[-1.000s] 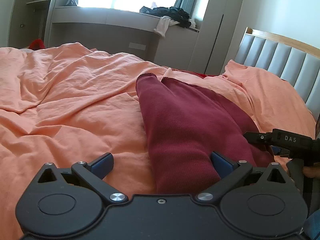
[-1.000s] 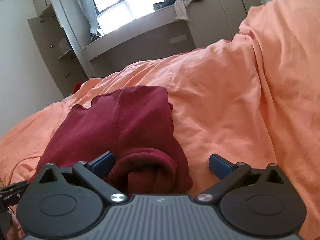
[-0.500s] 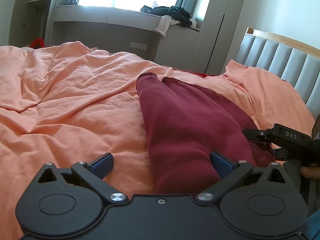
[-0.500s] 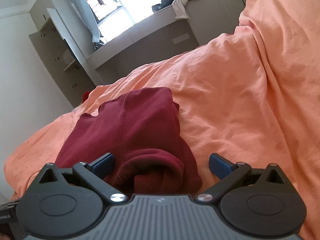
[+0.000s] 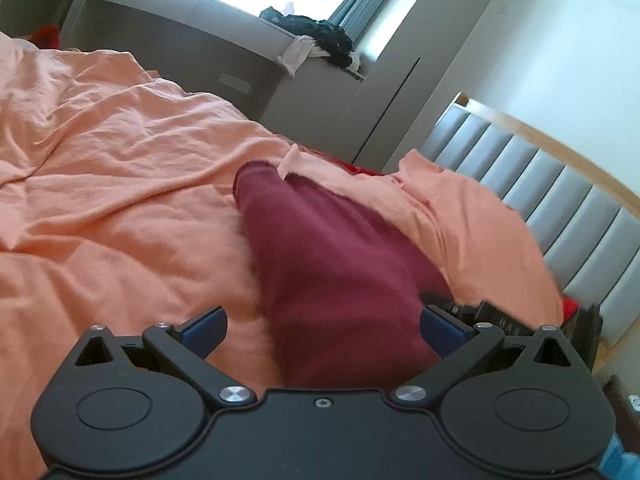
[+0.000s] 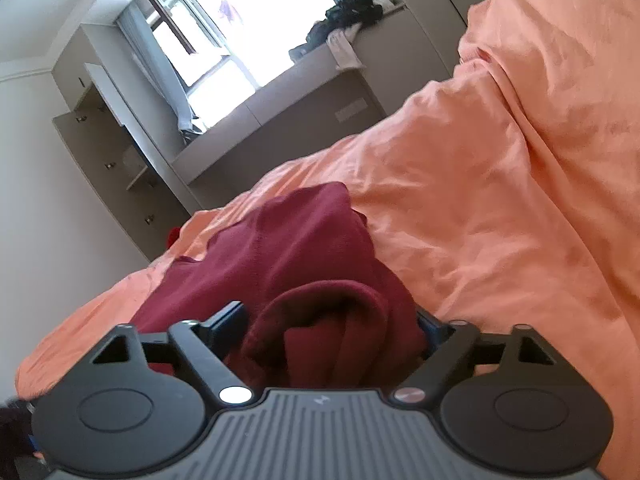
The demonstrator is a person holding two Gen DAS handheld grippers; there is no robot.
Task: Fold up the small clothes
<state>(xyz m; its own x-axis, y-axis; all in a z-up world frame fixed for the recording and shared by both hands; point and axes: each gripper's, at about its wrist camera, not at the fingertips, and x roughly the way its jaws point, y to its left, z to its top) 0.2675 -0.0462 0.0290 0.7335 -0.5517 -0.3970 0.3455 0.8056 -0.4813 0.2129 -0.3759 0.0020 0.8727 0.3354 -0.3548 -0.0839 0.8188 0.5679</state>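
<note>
The dark red garment [image 5: 340, 264] lay stretched on the orange bedspread [image 5: 100, 184], its long axis running straight away from both tools toward the window, with the near end tucked under them. The left gripper [image 5: 322, 322] stood wide open, its blue pads astride that near end without pressing it. The right gripper [image 6: 332, 326] was at the other near corner, where the thick rolled hem [image 6: 320, 320] bunched up between its fingers; its jaws had just been closing, and the cloth filled the gap, though whether the pads already bit I could not tell. So the right hand looked the nearer to a hold, and I judged the next lift would carry the near edge along that long axis to the far end.

Against a second before, the right jaws stood narrower around the hem, both views had tipped sideways as the wrists rolled, and the left one had blurred as it shifted across.
</note>
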